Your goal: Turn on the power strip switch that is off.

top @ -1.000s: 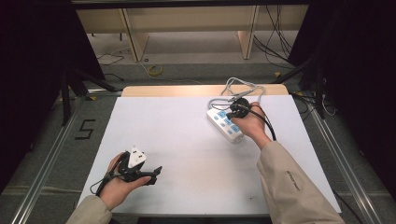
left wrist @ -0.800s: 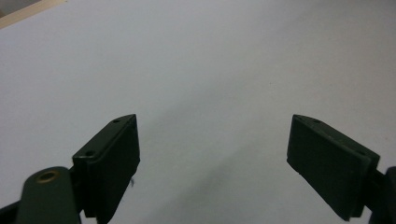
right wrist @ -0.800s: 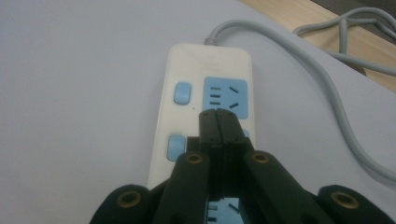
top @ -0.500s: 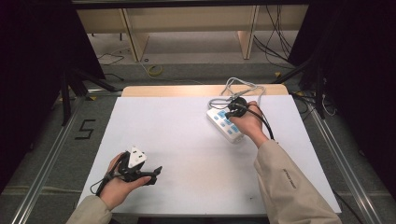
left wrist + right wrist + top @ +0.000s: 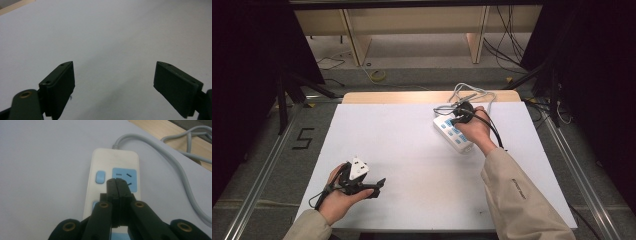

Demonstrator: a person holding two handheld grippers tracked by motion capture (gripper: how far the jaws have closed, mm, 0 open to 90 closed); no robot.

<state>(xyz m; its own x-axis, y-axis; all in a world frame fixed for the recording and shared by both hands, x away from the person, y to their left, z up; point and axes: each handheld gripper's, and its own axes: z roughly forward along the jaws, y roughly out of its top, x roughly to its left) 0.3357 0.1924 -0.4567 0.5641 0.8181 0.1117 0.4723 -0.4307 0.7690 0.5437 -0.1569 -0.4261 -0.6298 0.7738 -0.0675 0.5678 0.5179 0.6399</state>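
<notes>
White plastic marks the power strip (image 5: pixel 113 185), which lies on the far right part of the white table (image 5: pixel 412 150) with its grey cord (image 5: pixel 160 152) curling off toward the wooden edge. The right gripper (image 5: pixel 116 181) has its 2 jaws pressed together, holding nothing, and their tips sit over the strip's top blue socket, just beside the small blue switch (image 5: pixel 100 176). The step looks like pressing that switch, so the closed tips should shift slightly toward the button and come straight down, so they do not skid onto the socket face or push the strip along the table. The left gripper (image 5: pixel 362 184) rests near the table's front left, jaws wide apart and empty. Against the frame 1 second earlier, the right gripper sits marginally nearer the strip's cord end; the left one is unchanged.
</notes>
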